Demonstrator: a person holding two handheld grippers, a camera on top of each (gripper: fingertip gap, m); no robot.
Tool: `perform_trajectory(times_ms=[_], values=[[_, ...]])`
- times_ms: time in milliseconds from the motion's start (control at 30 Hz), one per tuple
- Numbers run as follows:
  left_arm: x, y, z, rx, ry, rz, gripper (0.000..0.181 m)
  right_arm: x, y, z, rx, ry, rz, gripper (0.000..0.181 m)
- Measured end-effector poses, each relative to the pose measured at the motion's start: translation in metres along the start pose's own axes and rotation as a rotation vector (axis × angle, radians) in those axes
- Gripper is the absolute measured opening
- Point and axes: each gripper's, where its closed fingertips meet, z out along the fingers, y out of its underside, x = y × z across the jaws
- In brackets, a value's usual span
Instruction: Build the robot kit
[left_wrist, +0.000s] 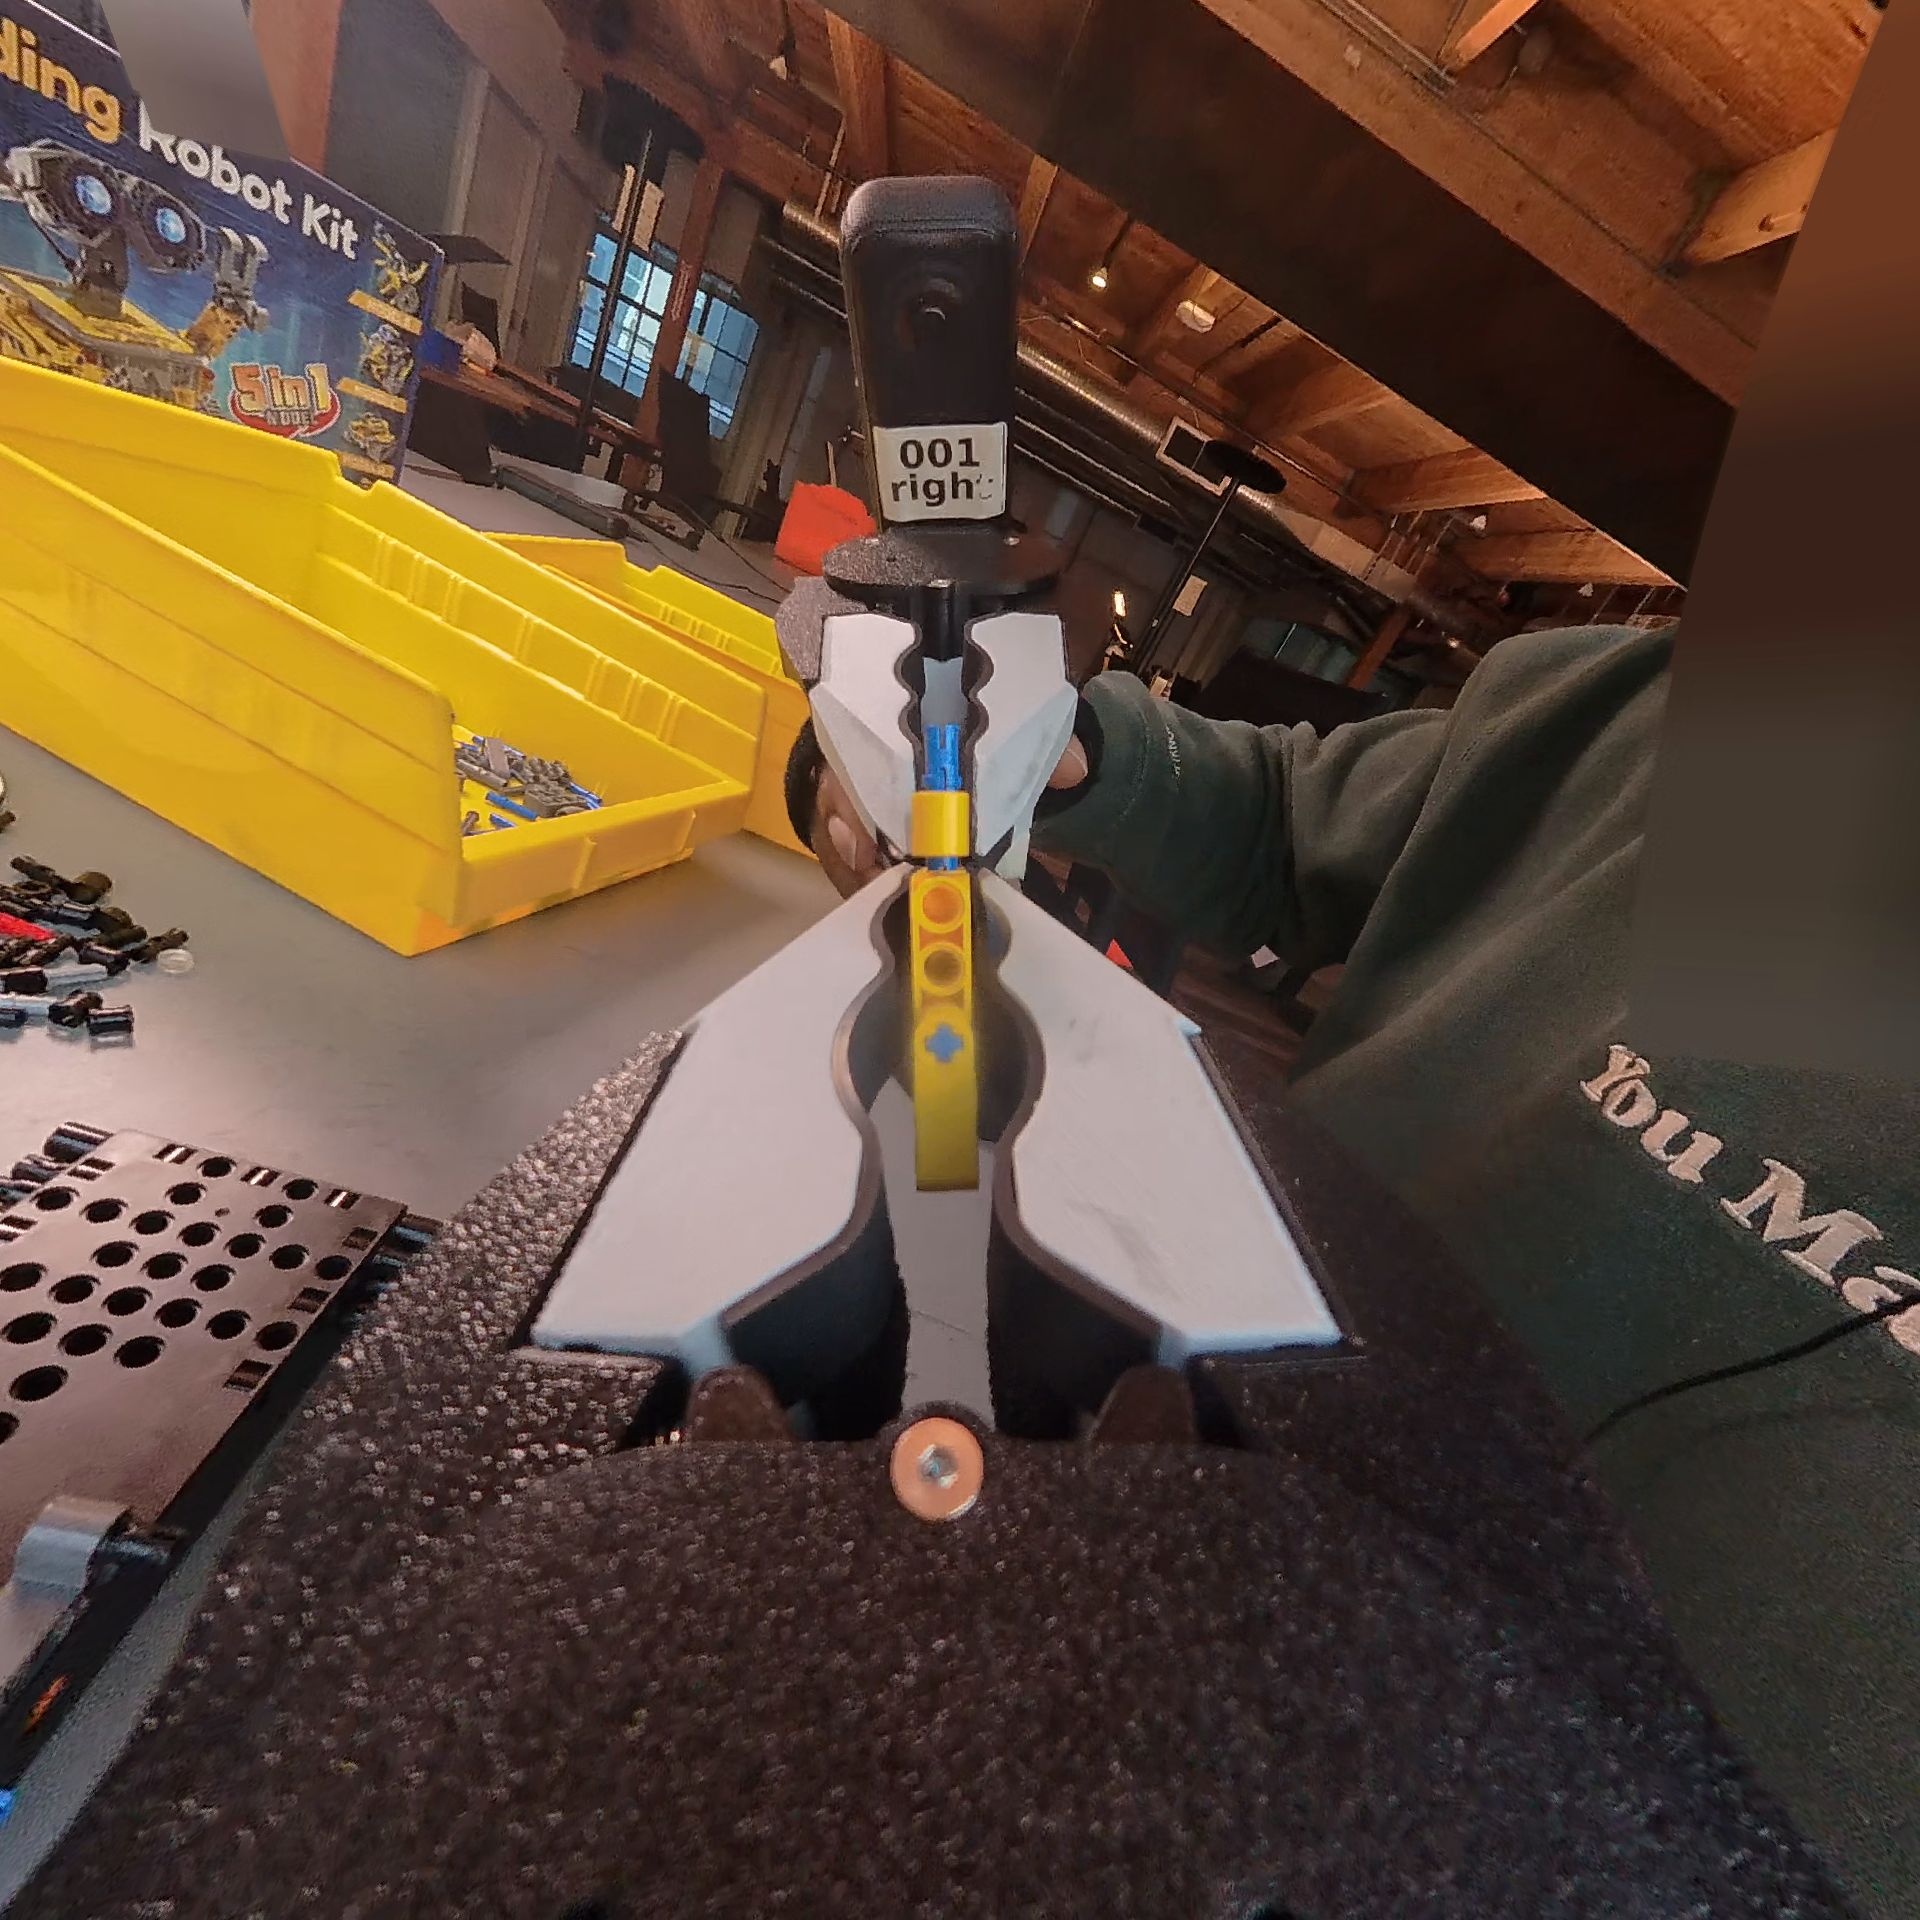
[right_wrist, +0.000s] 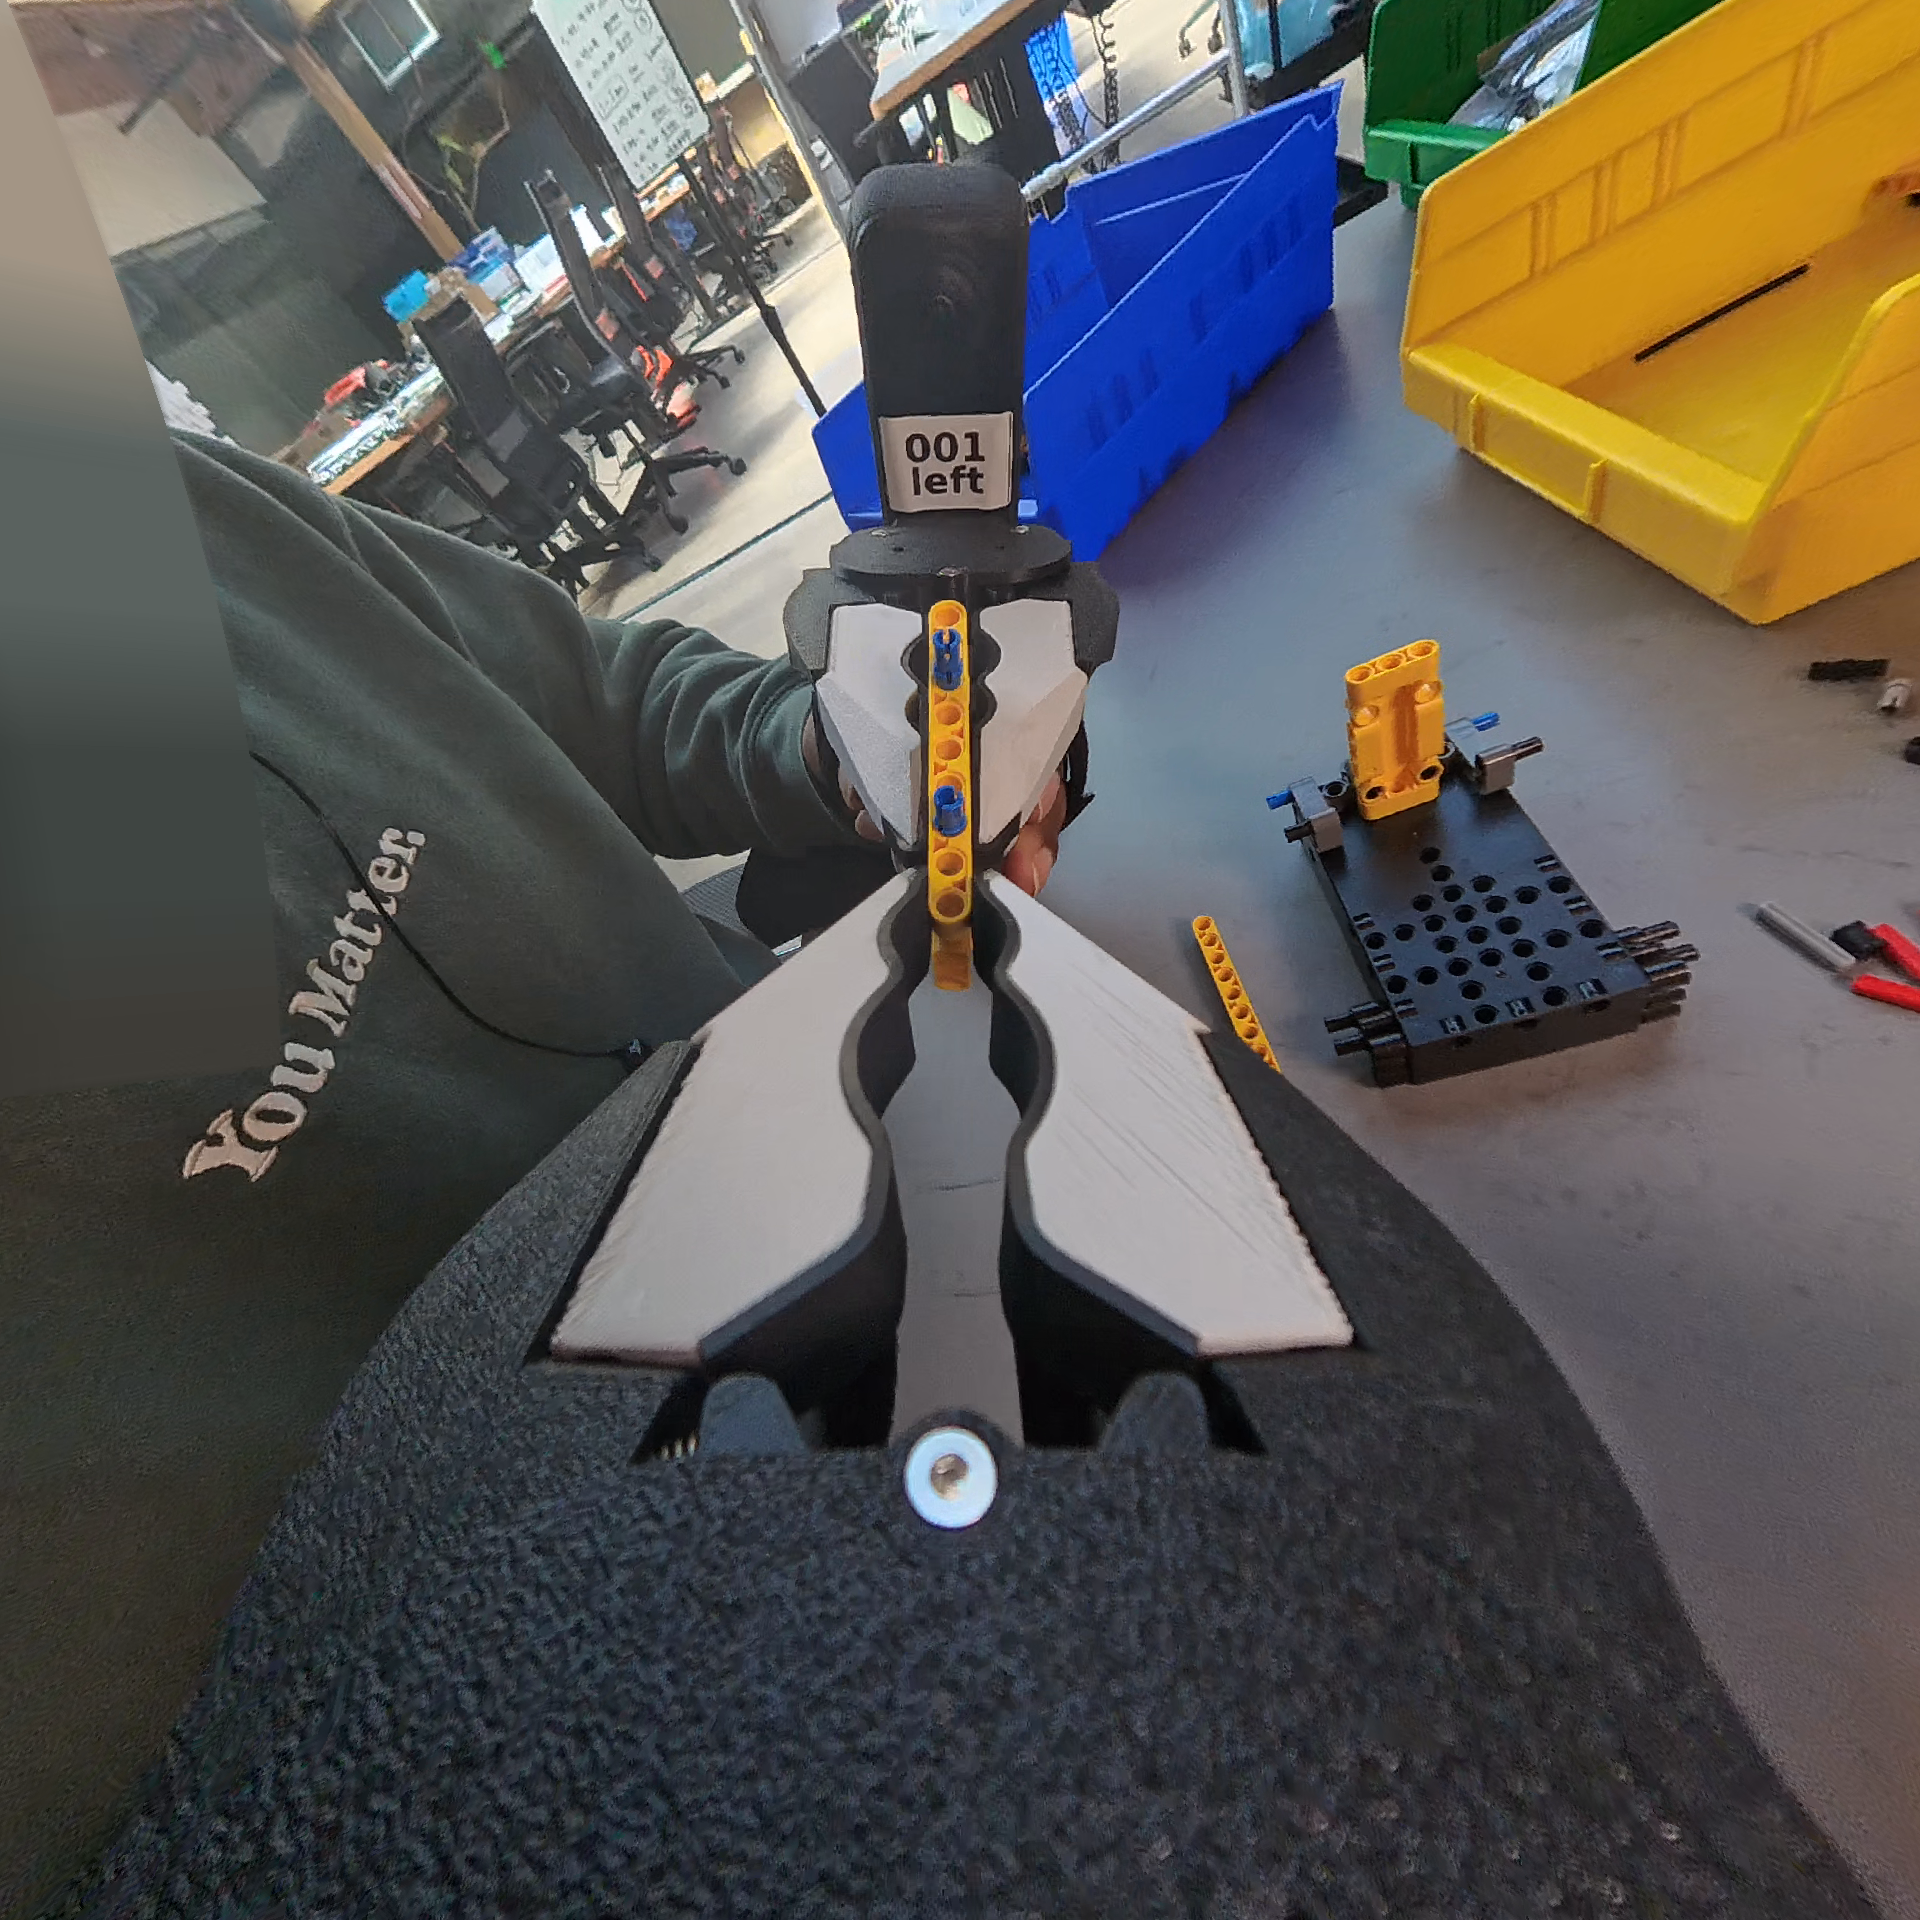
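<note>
While the left gripper (left_wrist: 940, 883) is nearly closed, its fingers clamped on a long yellow beam (left_wrist: 940, 1029) with round holes, the right gripper (right_wrist: 951, 914) faces it tip to tip, held above the grey table (right_wrist: 1558, 1299). The right one is pinched almost shut on a short yellow sleeve (left_wrist: 938, 821), with a blue pin (left_wrist: 940, 748) running back between its fingers. The sleeve meets the end of the beam. From the right wrist view, two blue pegs (right_wrist: 948, 665) sit in the beam's holes. On the table to the right lies a black plate (right_wrist: 1475, 935) bearing a yellow block (right_wrist: 1392, 727), with a second beam (right_wrist: 1236, 987) just beside it. Yellow bins (left_wrist: 312, 675) stand farther off
</note>
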Motion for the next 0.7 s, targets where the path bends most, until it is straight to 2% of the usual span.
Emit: perform_trajectory(times_ms=[167, 233, 333, 433, 500, 633, 700], values=[[-0.005, 0.002, -0.001, -0.007, -0.009, -0.014, 0.006, 0.004, 0.000, 0.001, -0.016, -0.004, 0.026, 0.007], [-0.007, 0.001, -0.002, -0.006, -0.019, -0.020, 0.006, 0.007, -0.003, 0.000, -0.025, 0.021, -0.048, 0.009], [-0.013, 0.004, -0.004, -0.012, -0.034, -0.067, 0.006, 0.008, -0.018, -0.008, -0.009, 0.118, -0.304, 0.027], [-0.018, 0.005, -0.004, -0.004, -0.031, -0.139, 0.006, 0.015, -0.012, -0.004, -0.077, 0.299, -0.653, 0.052], [-0.021, 0.004, -0.004, 0.016, -0.022, -0.209, 0.006, 0.016, -0.006, 0.005, -0.076, 0.383, -0.819, 0.064], [-0.024, 0.003, -0.004, 0.052, 0.010, -0.344, 0.006, 0.027, 0.004, 0.020, -0.089, 0.519, -0.976, 0.061], [-0.025, 0.005, -0.004, 0.060, 0.021, -0.390, 0.006, 0.033, 0.002, 0.020, -0.072, 0.557, -0.985, 0.050]])
